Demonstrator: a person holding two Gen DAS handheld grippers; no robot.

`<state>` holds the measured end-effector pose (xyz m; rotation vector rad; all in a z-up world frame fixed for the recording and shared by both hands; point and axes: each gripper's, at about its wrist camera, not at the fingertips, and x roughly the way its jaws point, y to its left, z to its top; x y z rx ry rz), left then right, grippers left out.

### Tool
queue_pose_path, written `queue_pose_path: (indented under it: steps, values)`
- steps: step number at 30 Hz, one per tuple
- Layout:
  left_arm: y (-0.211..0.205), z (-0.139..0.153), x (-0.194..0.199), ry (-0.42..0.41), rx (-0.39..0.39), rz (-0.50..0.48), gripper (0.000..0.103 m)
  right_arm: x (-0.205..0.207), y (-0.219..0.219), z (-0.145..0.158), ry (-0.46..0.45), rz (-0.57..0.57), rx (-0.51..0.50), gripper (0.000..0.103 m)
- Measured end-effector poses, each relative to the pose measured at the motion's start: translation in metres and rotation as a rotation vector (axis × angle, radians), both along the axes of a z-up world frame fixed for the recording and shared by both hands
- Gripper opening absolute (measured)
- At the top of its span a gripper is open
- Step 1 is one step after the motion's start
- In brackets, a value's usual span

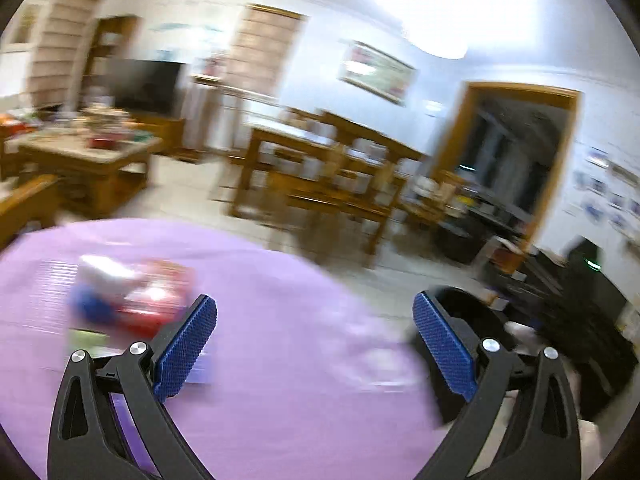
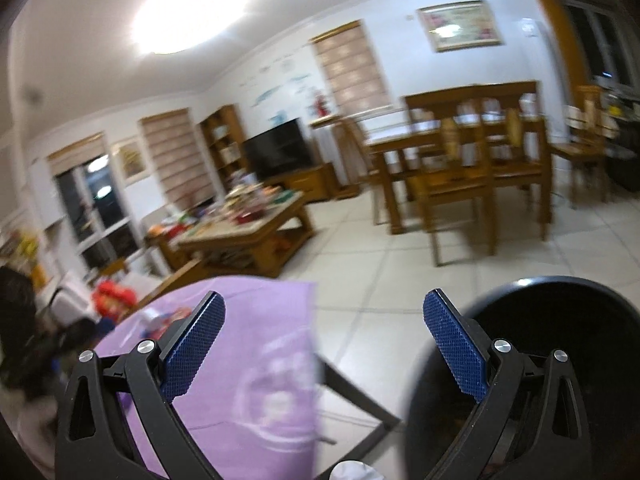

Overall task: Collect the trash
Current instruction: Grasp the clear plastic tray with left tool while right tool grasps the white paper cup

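left wrist: blurred wrappers (image 1: pixel 132 300) lie just left of spread left gripper (image 1: pixel 316 344).

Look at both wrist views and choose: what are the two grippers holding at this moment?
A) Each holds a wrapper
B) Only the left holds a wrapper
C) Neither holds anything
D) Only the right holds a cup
C: the left gripper and the right gripper both have their blue fingers spread wide with nothing between them, above the purple tablecloth.

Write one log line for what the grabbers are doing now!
left gripper: open, empty | right gripper: open, empty | trash: on purple table | bin: beside
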<state>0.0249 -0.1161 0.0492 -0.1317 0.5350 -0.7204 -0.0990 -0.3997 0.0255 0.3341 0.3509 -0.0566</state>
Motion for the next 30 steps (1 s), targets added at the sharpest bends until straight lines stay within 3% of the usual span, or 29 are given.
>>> queue_pose_path:
  steps: [6, 15, 22, 27, 30]
  values:
    - [0.077, -0.023, 0.065, 0.072, 0.207, 0.283, 0.097, 0.050, 0.085, 0.011, 0.044, 0.219, -0.062, 0.098]
    - [0.092, -0.060, 0.125, 0.232, 0.343, 0.307, 0.095, 0.136, 0.232, 0.022, 0.163, 0.512, -0.258, 0.098]
    - [0.110, -0.078, 0.125, 0.301, 0.292, 0.290, 0.045, 0.214, 0.309, 0.009, 0.247, 0.613, -0.356, 0.085]
    - [0.131, -0.076, 0.120, 0.324, 0.140, 0.292, 0.039, 0.262, 0.354, -0.005, 0.302, 0.650, -0.383, 0.068]
    - [0.132, -0.068, 0.113, 0.280, 0.112, 0.311, 0.039, 0.284, 0.376, -0.014, 0.334, 0.665, -0.402, 0.065]
